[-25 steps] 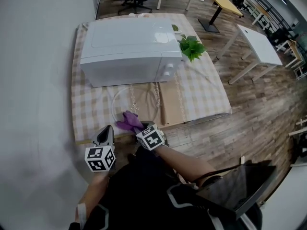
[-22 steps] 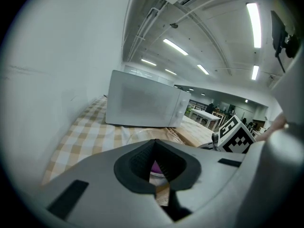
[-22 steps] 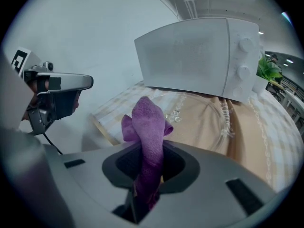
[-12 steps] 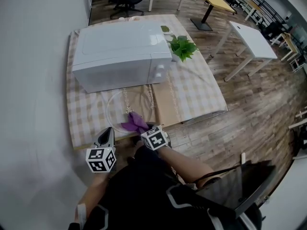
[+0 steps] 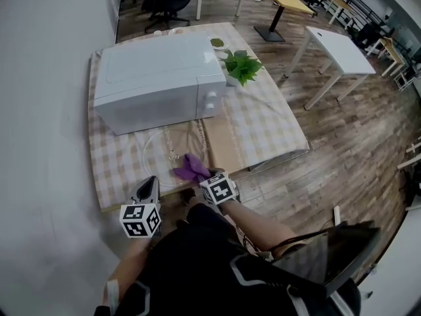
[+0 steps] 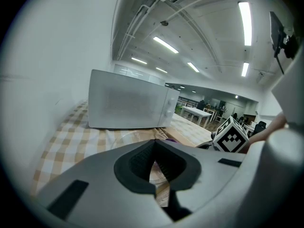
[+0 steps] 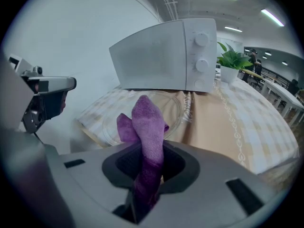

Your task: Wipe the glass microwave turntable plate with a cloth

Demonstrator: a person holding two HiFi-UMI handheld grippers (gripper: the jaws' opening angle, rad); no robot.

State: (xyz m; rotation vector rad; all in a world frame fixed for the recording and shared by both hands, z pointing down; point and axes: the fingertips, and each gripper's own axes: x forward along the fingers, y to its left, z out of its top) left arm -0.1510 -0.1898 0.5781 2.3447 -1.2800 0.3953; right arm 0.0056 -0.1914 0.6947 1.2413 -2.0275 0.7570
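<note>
The clear glass turntable plate point(image 5: 172, 145) point(image 7: 147, 109) lies flat on the checked tablecloth in front of the white microwave point(image 5: 154, 81) point(image 7: 166, 56) point(image 6: 128, 101). My right gripper point(image 5: 205, 176) point(image 7: 148, 163) is shut on a purple cloth point(image 5: 191, 168) point(image 7: 145, 127) that sticks up from its jaws, just above the plate's near edge. My left gripper point(image 5: 146, 188) point(image 6: 154, 167) sits at the table's front edge, to the left of the plate, jaws shut with nothing between them.
A potted green plant point(image 5: 241, 66) point(image 7: 232, 61) stands right of the microwave. A tan runner point(image 5: 220, 140) crosses the table beside the plate. A white wall lies to the left; white tables point(image 5: 339, 51) and wood floor to the right.
The right gripper with the purple cloth has shifted slightly right along the plate's near edge. The head view has drifted, so the table sits further left. The left gripper stays put.
</note>
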